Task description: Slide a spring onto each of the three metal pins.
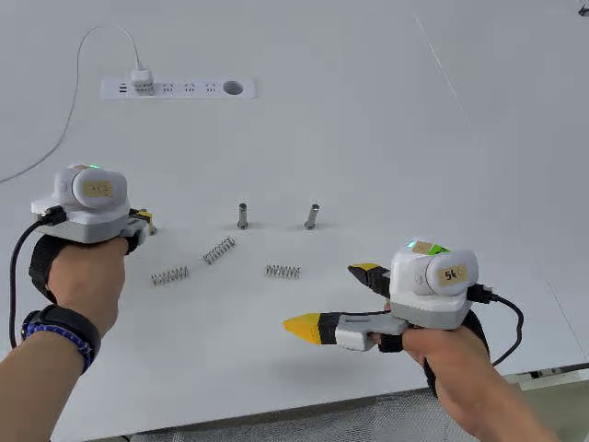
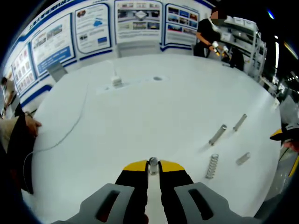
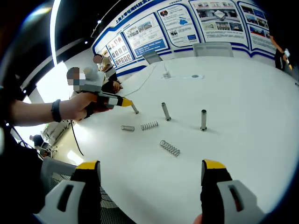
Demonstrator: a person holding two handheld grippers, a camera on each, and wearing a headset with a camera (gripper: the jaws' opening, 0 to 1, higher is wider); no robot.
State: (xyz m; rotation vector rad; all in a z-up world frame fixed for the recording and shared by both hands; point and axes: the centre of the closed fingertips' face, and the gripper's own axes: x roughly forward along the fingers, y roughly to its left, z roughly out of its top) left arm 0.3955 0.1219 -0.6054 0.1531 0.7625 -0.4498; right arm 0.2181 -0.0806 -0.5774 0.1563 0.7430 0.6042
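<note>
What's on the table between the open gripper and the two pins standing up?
A loose spring lies there on its side, ahead of the right gripper and short of both standing pins, seen in the right gripper view.

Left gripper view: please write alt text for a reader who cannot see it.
The left gripper, yellow-tipped, is shut on a metal pin on a white table. To the right stand two more pins, with two springs lying near them.

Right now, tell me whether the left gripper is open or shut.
Shut: the left gripper pinches a pin between its yellow tips.
</note>
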